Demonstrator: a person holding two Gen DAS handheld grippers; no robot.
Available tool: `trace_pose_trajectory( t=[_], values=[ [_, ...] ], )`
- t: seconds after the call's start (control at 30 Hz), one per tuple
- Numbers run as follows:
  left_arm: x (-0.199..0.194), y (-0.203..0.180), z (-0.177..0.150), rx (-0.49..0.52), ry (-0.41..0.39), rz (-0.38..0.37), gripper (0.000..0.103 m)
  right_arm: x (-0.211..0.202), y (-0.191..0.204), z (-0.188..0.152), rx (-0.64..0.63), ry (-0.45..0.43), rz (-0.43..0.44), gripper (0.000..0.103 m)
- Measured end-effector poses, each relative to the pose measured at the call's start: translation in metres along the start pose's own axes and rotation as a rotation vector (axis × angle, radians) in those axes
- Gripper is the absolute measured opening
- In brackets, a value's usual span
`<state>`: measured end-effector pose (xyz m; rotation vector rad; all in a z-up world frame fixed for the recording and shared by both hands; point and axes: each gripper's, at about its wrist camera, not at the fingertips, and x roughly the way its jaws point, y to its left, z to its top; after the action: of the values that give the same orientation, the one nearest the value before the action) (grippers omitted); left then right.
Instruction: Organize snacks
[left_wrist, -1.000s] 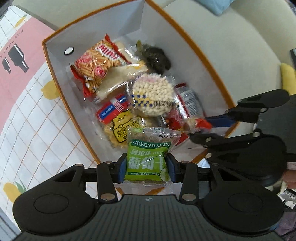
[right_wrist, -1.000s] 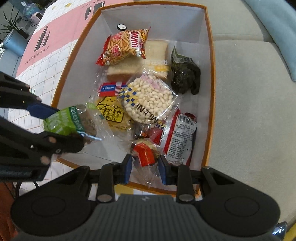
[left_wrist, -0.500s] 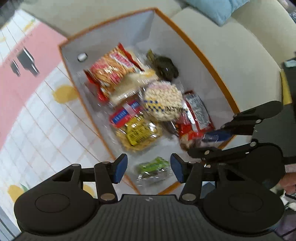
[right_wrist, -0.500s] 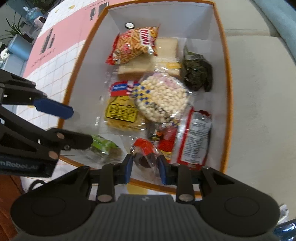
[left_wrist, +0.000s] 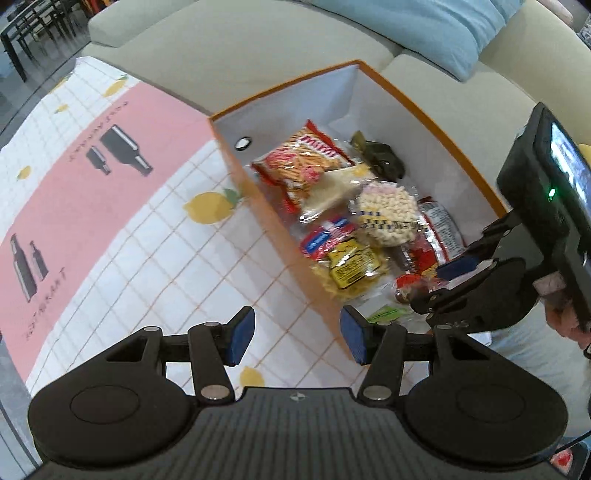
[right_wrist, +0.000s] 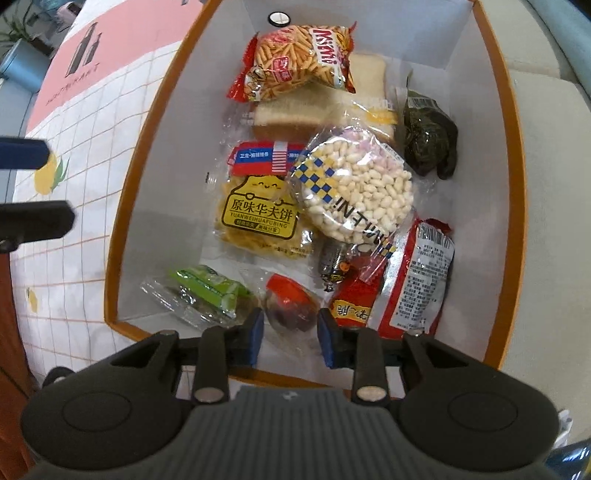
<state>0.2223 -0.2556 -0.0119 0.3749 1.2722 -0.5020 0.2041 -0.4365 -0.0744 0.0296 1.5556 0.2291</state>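
Your left tool (left_wrist: 293, 338) gapes with nothing in it over the table (left_wrist: 147, 240); your right tool (right_wrist: 290, 334) clamps one red-capped snack (right_wrist: 290, 304) inside the orange box (right_wrist: 502, 184), just beside one green raisin pack (right_wrist: 207, 290)

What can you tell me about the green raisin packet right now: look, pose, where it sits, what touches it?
The green raisin packet is a small clear-plastic pouch with a bright green printed label, crinkled and glossy. It lies flat, slightly askew, on the white floor of the orange-rimmed box, in the near corner. No gripper holds it. The red-topped snack lies close beside it; whether they touch is unclear. In the left wrist view only a green sliver shows.
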Motion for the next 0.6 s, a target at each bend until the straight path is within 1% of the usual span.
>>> trace_pose_trajectory(
  t=[0.03, 0.13, 0.33, 0.43, 0.6],
  values=[
    [-0.003, 0.003, -0.002, -0.006, -0.003, 0.002, 0.063, -0.001, 0.001, 0.001, 0.007, -0.005, -0.005, 0.049],
    [-0.012, 0.014, -0.009, -0.023, -0.012, 0.001, 0.063, -0.012, 0.006, 0.003, 0.009, -0.025, -0.043, 0.056],
    [-0.041, 0.028, -0.028, -0.025, -0.069, 0.011, 0.063, -0.045, 0.024, 0.004, 0.024, -0.097, -0.095, 0.056],
    [-0.06, 0.035, -0.041, -0.02, -0.115, 0.03, 0.063, -0.064, 0.041, 0.003, 0.011, -0.149, -0.123, 0.056],
    [-0.094, 0.046, -0.068, 0.001, -0.229, 0.117, 0.064, -0.097, 0.074, -0.007, 0.003, -0.285, -0.159, 0.057]
  ],
)
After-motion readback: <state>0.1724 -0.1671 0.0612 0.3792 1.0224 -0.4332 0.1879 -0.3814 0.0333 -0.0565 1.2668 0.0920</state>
